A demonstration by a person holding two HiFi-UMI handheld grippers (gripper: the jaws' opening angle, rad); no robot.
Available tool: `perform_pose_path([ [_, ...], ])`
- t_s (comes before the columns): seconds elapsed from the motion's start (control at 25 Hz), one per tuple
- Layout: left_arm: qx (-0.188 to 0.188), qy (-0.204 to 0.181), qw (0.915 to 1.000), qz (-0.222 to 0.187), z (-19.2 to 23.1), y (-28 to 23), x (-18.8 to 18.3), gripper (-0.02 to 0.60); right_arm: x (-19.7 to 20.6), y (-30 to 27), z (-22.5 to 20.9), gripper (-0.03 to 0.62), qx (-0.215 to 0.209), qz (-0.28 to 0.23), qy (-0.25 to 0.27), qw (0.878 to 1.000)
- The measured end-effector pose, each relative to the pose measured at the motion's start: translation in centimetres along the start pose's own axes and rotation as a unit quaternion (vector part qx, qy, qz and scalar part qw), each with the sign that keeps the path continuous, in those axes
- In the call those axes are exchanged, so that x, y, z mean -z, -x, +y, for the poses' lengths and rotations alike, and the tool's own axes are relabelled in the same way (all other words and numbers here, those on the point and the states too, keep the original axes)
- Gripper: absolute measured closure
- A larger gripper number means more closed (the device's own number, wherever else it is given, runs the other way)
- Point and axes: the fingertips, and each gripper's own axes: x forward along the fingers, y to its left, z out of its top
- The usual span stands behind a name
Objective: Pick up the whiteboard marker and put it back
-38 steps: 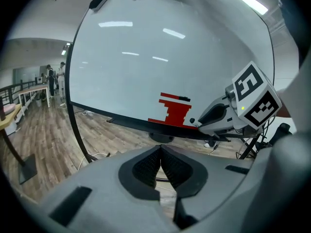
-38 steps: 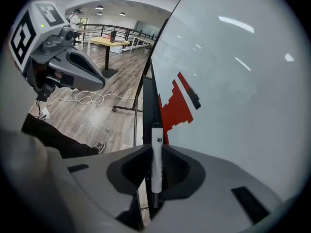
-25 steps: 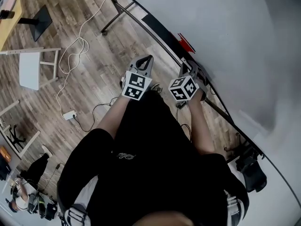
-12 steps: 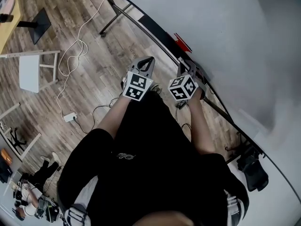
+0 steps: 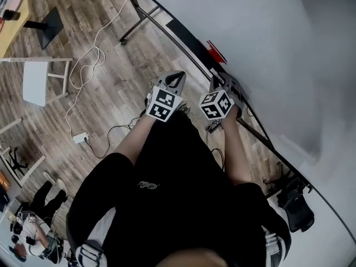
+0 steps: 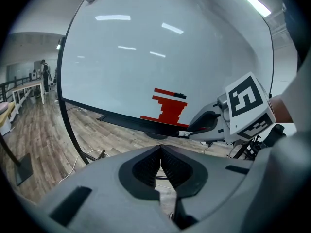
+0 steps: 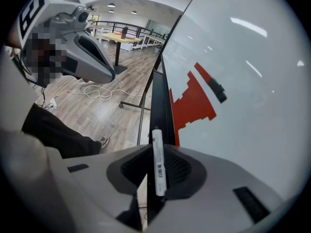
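Observation:
A white whiteboard marker (image 7: 158,165) stands upright between the pads of my right gripper (image 7: 156,148), which is shut on it. The marker's tip points toward the dark tray (image 7: 158,106) along the bottom of the whiteboard (image 7: 243,81), beside a red stepped drawing (image 7: 192,103). In the head view the right gripper (image 5: 222,83) is close to that tray (image 5: 189,35), with the left gripper (image 5: 177,79) beside it over the floor. My left gripper (image 6: 160,152) is shut with nothing in it. The right gripper's marker cube (image 6: 248,106) shows at the right of the left gripper view.
The floor is wood planks with a white cable (image 5: 89,65) and a power strip (image 5: 79,138). A white stool (image 5: 36,79) stands at the left. The whiteboard's stand leg (image 5: 130,26) reaches onto the floor. A black wheeled base (image 5: 295,204) sits at the right.
The left gripper has drifted slightly toward the right gripper. The right gripper stays in place with the marker still held.

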Motion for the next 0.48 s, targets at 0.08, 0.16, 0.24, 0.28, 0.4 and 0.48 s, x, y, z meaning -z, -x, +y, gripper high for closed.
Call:
perform_pose_path([
  [0.08, 0.004, 0.000, 1.0000, -0.003, -0.4, 0.3, -0.1, 0.575, 0.0, 0.0, 0.0, 0.534, -0.002, -0.001, -0.003, 1.000],
  [0.16, 0.004, -0.002, 0.9999, -0.009, -0.6, 0.6, -0.3, 0.575, 0.0, -0.1, -0.1, 0.529, 0.002, -0.004, -0.007, 1.000],
  [0.24, 0.000, -0.004, 0.9999, -0.014, -0.7, 0.9, -0.5, 0.574, 0.0, -0.1, -0.4, 0.505, 0.010, -0.007, -0.014, 1.000],
  [0.28, -0.002, -0.005, 0.9998, -0.017, -0.8, 1.1, -0.6, 0.575, 0.1, 0.1, -0.5, 0.490, 0.012, -0.009, -0.021, 1.000],
  [0.4, -0.005, -0.002, 0.9996, -0.029, -1.0, 1.8, -1.6, 0.575, -0.1, 0.8, -0.9, 0.451, 0.008, -0.023, -0.061, 0.998],
  [0.48, -0.009, -0.001, 0.9992, -0.038, -1.1, 2.3, -2.5, 0.575, -0.5, 1.7, -1.3, 0.451, 0.012, -0.040, -0.086, 0.995],
])
